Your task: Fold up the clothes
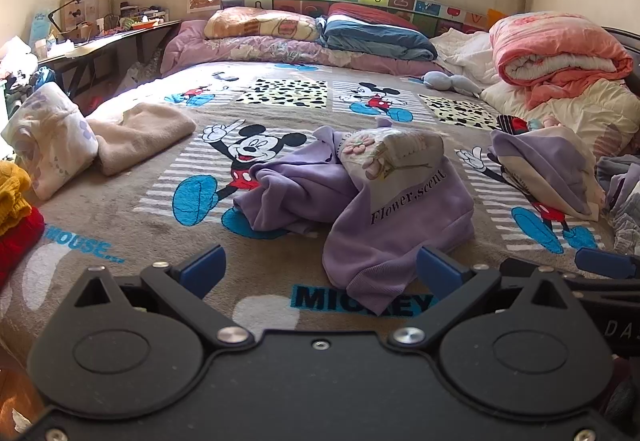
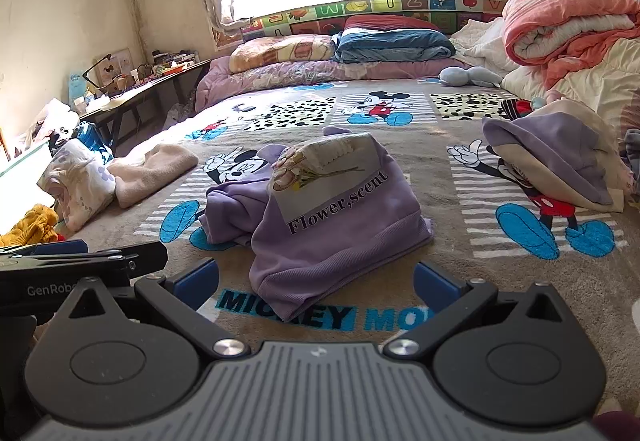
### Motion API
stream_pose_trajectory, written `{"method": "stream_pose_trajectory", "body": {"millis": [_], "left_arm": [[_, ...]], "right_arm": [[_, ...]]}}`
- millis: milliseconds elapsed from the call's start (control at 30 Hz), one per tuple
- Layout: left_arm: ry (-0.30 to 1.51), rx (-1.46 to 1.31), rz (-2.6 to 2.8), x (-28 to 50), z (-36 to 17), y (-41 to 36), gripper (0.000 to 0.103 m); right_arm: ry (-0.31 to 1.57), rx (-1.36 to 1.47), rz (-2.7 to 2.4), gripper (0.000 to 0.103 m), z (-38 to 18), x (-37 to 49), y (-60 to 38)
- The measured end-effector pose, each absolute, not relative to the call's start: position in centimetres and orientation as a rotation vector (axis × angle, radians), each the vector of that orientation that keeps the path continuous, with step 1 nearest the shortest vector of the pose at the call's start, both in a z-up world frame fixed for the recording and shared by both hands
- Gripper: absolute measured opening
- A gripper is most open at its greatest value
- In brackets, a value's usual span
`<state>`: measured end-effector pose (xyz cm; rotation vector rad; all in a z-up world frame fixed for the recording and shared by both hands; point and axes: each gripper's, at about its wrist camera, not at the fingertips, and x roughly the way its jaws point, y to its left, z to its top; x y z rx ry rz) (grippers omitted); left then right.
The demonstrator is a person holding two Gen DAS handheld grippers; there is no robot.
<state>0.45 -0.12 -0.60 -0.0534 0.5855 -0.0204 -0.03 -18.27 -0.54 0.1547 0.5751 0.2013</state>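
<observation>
**Both grippers spread wide over a crumpled purple sweatshirt**

Left gripper [image 1: 320, 275] hovers low over the near edge of the bed, its blue-tipped fingers [image 1: 204, 269] spread apart and holding nothing. Right gripper [image 2: 316, 283] hangs just beside it, released too — its fingers stand wide with only blanket between them. Each gripper shows at the edge of the other's view.

A purple sweatshirt [image 1: 384, 217] lies bunched on the blanket [image 1: 120, 209] straight ahead of both grippers, its hem reaching down over the printed word "MICKEY". The front panel carries a flower picture and the words "Flower,scent"; the upper part is rumpled and humped up, and one sleeve [image 1: 288, 193] is wadded to the left of the body. No finger touches the cloth.

A second purple garment [image 2: 560, 157] sits in a heap further right, well apart from the first. On the left of the bed rest a folded beige piece [image 1: 148, 137] and, touching it, a folded white piece with purple flowers [image 1: 52, 141]. Yellow and red knitwear [image 1: 16, 209] shows at the left edge. Pillows and folded quilts — one of them pink [image 1: 560, 49] — are stacked at the far end under the window.
</observation>
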Motion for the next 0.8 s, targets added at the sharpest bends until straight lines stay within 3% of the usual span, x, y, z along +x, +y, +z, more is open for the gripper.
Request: {"method": "stream_pose_trajectory", "body": {"millis": [800], "left_arm": [[0.590,-0.050,-0.019,0.55,-0.86,-0.30,0.103]], "right_arm": [[0.587,0.166,0.215,0.103,-0.82,0.02,-18.40]]}}
